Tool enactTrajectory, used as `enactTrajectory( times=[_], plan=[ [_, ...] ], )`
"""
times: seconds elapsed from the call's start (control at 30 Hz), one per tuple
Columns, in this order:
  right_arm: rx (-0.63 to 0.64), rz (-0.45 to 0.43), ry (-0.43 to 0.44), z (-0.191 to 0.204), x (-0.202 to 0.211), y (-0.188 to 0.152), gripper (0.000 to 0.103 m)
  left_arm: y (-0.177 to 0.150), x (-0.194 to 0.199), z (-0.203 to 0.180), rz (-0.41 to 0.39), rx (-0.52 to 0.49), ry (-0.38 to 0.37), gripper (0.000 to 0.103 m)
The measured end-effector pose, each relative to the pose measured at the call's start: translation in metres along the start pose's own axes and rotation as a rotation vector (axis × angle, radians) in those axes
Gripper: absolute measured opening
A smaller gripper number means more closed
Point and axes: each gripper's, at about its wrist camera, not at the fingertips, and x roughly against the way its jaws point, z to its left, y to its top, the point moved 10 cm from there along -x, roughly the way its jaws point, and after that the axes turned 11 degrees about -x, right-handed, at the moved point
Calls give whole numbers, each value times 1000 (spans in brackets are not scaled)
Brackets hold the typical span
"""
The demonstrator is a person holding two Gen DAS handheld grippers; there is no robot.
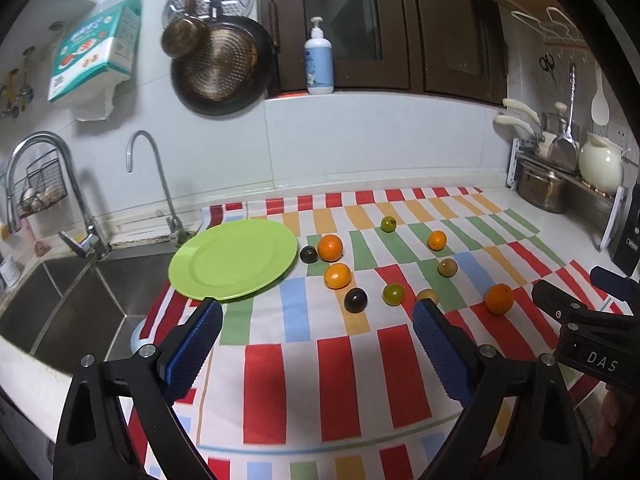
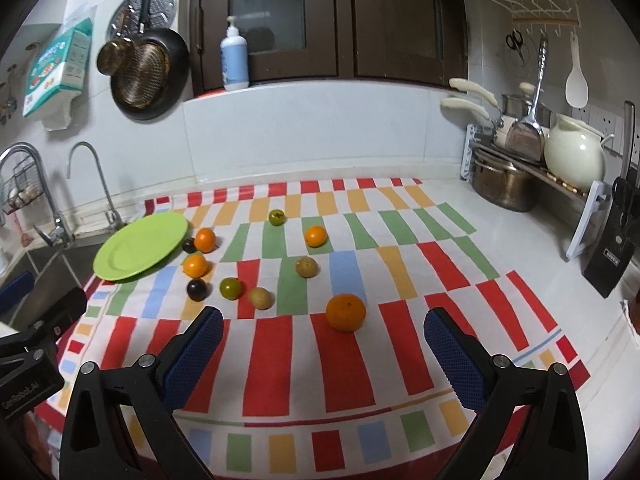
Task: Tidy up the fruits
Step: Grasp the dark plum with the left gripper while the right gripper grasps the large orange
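my left gripper [image 1: 318, 320] stands wide apart with nothing between its blue pads, hanging over the striped cloth [image 1: 348, 384]. my right gripper [image 2: 324, 330] is spread just as wide and empty too, and both point down at a slant toward the counter.

the fruits look small, round and light, so weight is no worry; rolling is. on a smooth cloth a nudge from one pad would send any of them off, so i judge the way in is to straddle each one and close across its widest middle, both pads meeting it together. the oranges look firm with a slightly grippy peel. the dark plums and the green ones look smooth-skinned and slicker, and likely to bruise if i squeeze hard.

closest to the right gripper is the big orange [image 2: 345, 313], lying just ahead of the gap between my fingers, a little right of centre. ahead of my left finger there sit a tan fruit [image 2: 261, 298], a green one [image 2: 231, 288] and a dark plum [image 2: 197, 290] in a loose row.

from the left gripper, the dark plum [image 1: 355, 300] and green fruit [image 1: 393, 294] lie just beyond the gap, and the tan one peeks from behind my right pad. further on are two oranges [image 1: 337, 275] and another dark plum beside the green plate [image 1: 224, 276], which is bare and overhangs the sink edge. three more fruits lie further back on the cloth.
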Motion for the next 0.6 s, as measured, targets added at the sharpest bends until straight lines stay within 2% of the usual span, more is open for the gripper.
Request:
enactTrajectory(
  times=[0.3, 0.6],
  plan=[
    [-36, 62, -69, -4, -50, -4, 89, -4, -57, -5, 46, -25, -59, 88],
    [-75, 140, -121, -12, -96, -22, 79, -20, -108, -20, 117, -47, -129, 78]
  ],
)
